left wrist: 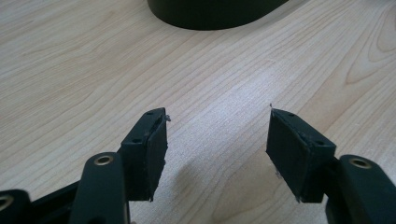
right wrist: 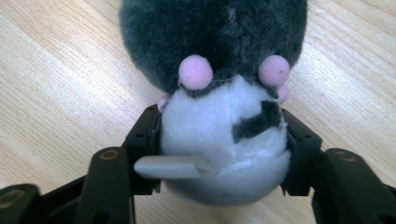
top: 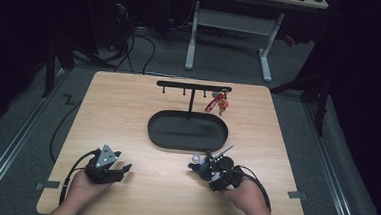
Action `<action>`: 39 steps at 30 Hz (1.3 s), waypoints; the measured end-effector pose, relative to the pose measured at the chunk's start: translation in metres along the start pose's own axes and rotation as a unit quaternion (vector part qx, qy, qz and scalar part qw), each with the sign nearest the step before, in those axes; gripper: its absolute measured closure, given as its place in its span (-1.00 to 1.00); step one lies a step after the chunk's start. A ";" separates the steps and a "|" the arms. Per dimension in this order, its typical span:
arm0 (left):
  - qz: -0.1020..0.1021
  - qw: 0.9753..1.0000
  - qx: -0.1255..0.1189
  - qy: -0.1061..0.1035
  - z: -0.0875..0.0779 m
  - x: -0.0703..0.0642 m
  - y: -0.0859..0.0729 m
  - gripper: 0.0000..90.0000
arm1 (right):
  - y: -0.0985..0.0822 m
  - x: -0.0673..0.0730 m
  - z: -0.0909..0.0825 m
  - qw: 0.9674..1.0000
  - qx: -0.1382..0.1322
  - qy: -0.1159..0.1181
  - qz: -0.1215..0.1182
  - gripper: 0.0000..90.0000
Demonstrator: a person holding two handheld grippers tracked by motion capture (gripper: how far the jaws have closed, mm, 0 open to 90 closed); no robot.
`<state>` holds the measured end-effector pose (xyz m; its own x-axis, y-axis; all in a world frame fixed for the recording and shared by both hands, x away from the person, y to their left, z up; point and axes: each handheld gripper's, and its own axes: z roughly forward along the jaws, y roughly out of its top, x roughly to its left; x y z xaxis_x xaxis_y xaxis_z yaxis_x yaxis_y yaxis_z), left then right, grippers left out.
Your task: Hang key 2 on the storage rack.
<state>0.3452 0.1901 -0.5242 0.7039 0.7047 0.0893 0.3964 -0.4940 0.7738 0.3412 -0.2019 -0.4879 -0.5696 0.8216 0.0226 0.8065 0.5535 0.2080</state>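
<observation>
Jaws on the right gripper (right wrist: pixel 223 140) are clamped on a little plush toy (right wrist: pixel 224 140), white-bellied with a dark grey fuzzy top and pink pom-poms, pads pressing into both sides of the white part so it bulges a bit. A pale grey tab (right wrist: pixel 173 166) sticks out of it toward the lower left of the right gripper view. In the high view the toy (top: pixel 197 162) sits low and just right of centre, on the wooden table (top: pixel 128 113), right at the tip of the right gripper (top: pixel 206 166).

Just above it in that frame is the black oval tray (top: pixel 187 131), near but not touching as far as I can tell. A black T-shaped rack (top: pixel 194 86) rises from the tray's far side, with a red keychain (top: pixel 214 103) hanging off a hook near its right end.

Over at lower left, the left gripper (top: pixel 124 169) rests well apart from all that, jaws wide with nothing but bare wood between them (left wrist: pixel 217 140). The tray's edge (left wrist: pixel 210 14) peeks in at the top of the left gripper view.
</observation>
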 end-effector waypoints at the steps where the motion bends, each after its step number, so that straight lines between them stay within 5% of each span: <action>1: 0.000 1.000 0.000 0.000 0.000 0.000 0.000 -0.15 | 0.000 0.000 -0.001 1.000 -0.002 -0.002 0.002 0.03; 23: 0.002 1.000 -0.004 0.010 -0.001 0.001 0.000 -0.21 | 0.000 -0.008 -0.036 0.999 -0.020 -0.002 0.027 0.07; 39: 0.001 1.000 -0.003 0.012 -0.003 0.002 -0.001 -0.22 | 0.029 -0.015 -0.070 0.998 -0.036 -0.013 0.047 0.07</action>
<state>0.3444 0.1942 -0.5230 0.6906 0.7155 0.1050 0.3916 -0.4921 0.7775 0.3623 -0.2073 -0.4137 -0.4864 0.8735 0.0208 0.8426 0.4626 0.2757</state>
